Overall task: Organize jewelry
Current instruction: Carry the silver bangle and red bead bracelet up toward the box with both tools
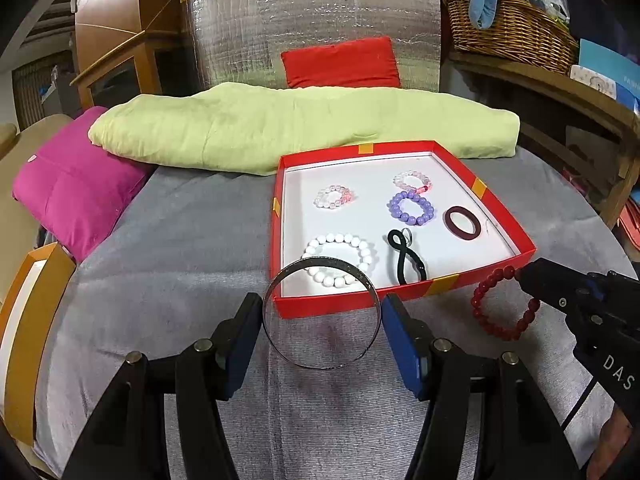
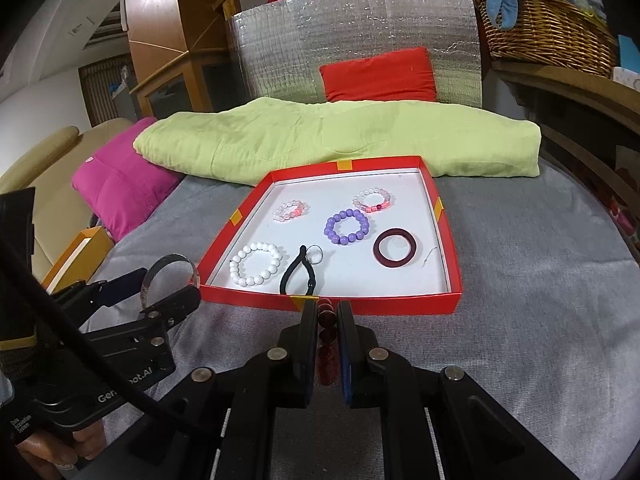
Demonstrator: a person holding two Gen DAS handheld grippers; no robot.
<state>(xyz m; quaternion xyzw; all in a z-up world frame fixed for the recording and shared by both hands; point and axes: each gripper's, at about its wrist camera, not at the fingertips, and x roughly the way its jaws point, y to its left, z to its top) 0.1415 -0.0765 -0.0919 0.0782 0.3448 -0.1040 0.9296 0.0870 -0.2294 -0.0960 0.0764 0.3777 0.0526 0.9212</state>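
- A grey ribbed cloth point(image 1: 192, 240) covers the round table; a shallow red cardboard tray with a white floor point(image 1: 404, 300) sits on it, holding beaded bracelets.
- The left gripper point(image 1: 322, 316) clamps a thin silver metal bangle point(image 1: 322, 365) upright, just before the tray's near wall.
- The right gripper point(image 2: 324, 312) pinches a dark red beaded bracelet point(image 1: 500, 304), beside the tray's near corner.
- Behind: a folded pale green quilt point(image 1: 280, 128), a magenta cushion point(image 1: 76, 184), a silver foil panel point(image 1: 312, 24), a wicker basket point(image 1: 512, 32).
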